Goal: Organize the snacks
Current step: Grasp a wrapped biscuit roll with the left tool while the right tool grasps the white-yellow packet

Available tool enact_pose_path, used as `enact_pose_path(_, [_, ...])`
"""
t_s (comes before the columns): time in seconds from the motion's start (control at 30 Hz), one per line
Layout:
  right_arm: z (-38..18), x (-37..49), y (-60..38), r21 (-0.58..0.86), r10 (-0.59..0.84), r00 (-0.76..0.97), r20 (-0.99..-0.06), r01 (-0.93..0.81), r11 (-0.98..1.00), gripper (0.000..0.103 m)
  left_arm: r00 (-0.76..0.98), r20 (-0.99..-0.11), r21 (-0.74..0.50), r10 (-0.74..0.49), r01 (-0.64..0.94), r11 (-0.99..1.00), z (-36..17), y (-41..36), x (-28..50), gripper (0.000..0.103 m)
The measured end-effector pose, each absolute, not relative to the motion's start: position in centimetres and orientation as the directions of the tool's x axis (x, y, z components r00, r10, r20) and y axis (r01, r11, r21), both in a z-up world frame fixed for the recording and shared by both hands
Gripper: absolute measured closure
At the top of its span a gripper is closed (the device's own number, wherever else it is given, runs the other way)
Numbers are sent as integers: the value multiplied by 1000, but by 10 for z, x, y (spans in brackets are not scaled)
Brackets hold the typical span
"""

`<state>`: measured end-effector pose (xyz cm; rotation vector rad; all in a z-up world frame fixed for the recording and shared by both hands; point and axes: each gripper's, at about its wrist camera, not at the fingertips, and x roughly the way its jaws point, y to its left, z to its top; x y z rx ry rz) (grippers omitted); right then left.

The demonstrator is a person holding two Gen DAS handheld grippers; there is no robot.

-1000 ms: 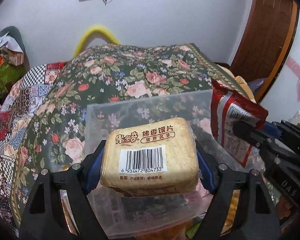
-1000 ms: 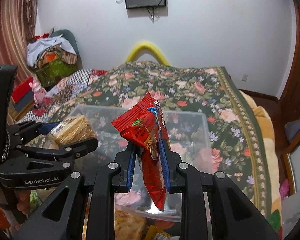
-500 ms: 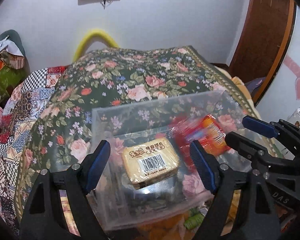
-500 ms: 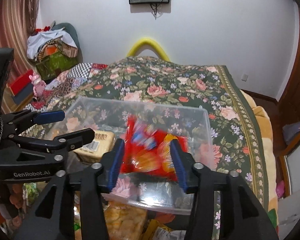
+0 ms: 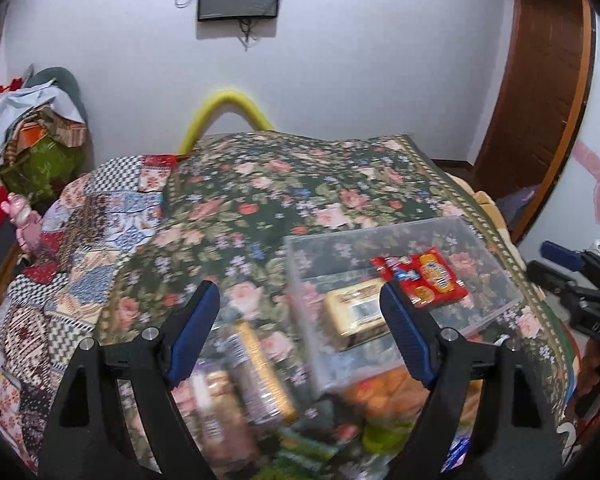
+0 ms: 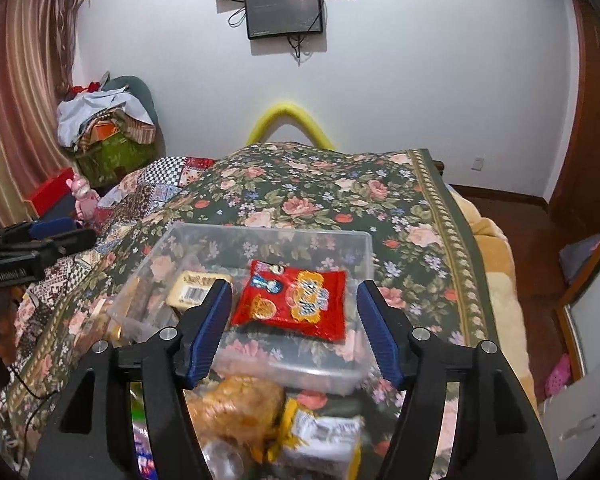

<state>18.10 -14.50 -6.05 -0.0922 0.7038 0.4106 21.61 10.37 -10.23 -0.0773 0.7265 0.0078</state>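
Note:
A clear plastic bin [image 6: 268,236] [image 5: 496,248] sits on the floral bedspread. Inside it lie a tan bread-chip pack with a barcode [image 6: 194,286] [image 5: 354,312] and a red snack packet [image 6: 296,300] [image 5: 422,276]. My right gripper [image 6: 294,330] is open and empty, above the bin's near edge. My left gripper [image 5: 300,338] is open and empty, left of the bin over loose snacks. A gold-wrapped pack [image 5: 260,372] and other blurred packs lie below it. An orange snack bag [image 6: 236,404] and a yellow-edged pack [image 6: 320,436] lie in front of the bin.
The floral bedspread [image 6: 320,192] stretches to the wall. A patchwork quilt [image 5: 80,240] lies on the left. The bed's right edge with a yellow blanket [image 6: 496,264] drops to the floor. A clothes pile [image 6: 108,124] stands at the far left.
Both grippers opened and dropped their packs into the bin, then drew back. The left gripper swung left, toward the loose snacks.

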Motion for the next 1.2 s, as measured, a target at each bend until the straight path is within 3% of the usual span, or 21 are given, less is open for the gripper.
enact_pose_path(0.23, [-76, 166, -162, 35, 284, 678, -678, -357, 934, 34, 702, -711, -54, 34, -102, 993, -129, 140, 195, 20])
enact_pose_path(0.57, [-130, 160, -179, 101, 252, 558, -791, -287, 952, 32, 602, -797, -63, 56, -175, 982, -192, 167, 184, 20])
enact_pose_path(0.83, [-157, 166, -179, 156, 274, 487, -829, -270, 950, 30, 541, -838, -40, 74, -197, 980, -232, 167, 193, 20])
enact_pose_path(1.1, [-164, 177, -185, 196, 286, 471, -834, -232, 953, 29, 533, -840, -16, 102, -213, 977, -252, 172, 199, 36])
enact_pose_path(1.2, [-162, 174, -185, 184, 281, 473, -835, -241, 953, 29, 546, -826, 23, 138, -213, 977, -253, 170, 197, 50])
